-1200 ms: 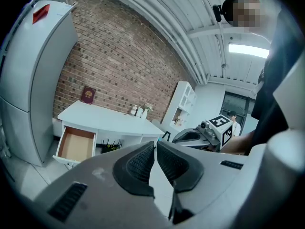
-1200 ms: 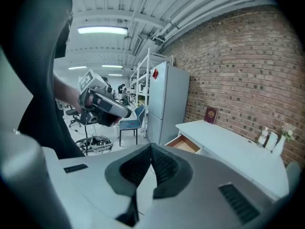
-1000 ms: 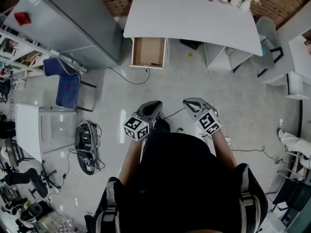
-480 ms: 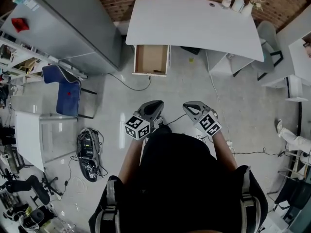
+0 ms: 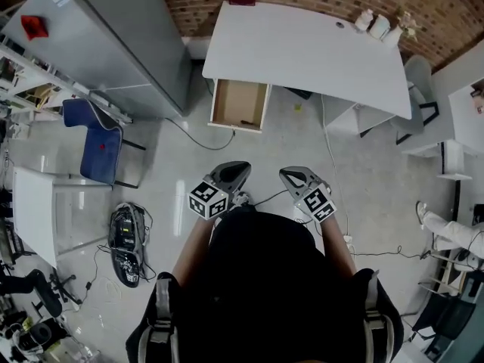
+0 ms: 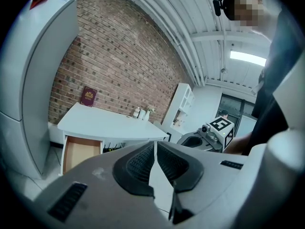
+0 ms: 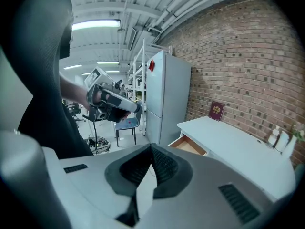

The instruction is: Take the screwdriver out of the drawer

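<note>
Open drawer (image 5: 240, 104) and white bench (image 5: 302, 48) have slid lower in frame, so the approach is under way; left claw (image 5: 236, 169) and right claw (image 5: 291, 175) both closed, empty, well short of it

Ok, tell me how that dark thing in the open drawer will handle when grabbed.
The dark thing looks small and slender, so probably light and stiff. Lying loose on the drawer's flat floor, it may roll or skid when nudged.
</note>
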Available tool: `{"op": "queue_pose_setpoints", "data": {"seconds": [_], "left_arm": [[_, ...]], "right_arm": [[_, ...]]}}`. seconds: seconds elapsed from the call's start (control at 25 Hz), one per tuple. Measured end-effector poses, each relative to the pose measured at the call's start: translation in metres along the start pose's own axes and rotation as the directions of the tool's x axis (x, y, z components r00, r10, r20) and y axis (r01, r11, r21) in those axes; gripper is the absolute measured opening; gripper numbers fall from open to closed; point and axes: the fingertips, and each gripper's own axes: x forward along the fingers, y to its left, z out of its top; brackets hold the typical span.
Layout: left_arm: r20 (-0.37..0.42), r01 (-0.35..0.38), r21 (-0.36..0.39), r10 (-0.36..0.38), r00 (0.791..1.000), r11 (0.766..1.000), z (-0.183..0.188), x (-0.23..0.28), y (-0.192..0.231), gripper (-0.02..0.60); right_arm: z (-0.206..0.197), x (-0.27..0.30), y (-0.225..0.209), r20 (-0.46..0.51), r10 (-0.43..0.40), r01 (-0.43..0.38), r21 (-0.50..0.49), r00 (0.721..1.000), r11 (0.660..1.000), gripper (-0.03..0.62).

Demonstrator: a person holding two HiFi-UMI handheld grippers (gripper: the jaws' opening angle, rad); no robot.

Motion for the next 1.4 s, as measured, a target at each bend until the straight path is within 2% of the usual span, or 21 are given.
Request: {"op": "queue_pose_setpoints", "data": {"seconds": [0.4,0.84,1.4], "left_arm": [[0.042,-0.031,-0.021,0.031,0.999,0.999,0.015,-0.022,0.055,0.028],[0.084,-0.107,-0.081,0.114,0.990,0.991,0.013,-0.058,0.102,0.028],[0.085,-0.149,-0.103,0.158,0.984,0.983,0.002,-0.080,0.103,0.028]], "right_arm": [[0.024,0.050,-0.009,-0.028,0.020,-0.020,-0.032,0.999,0.999,0.055],[0.038,0.092,-0.005,-0.068,0.069,-0.073,-0.066,0.995,0.995,0.055],[0.039,0.100,-0.005,-0.075,0.077,-0.083,-0.072,0.994,0.994,0.055]]}}
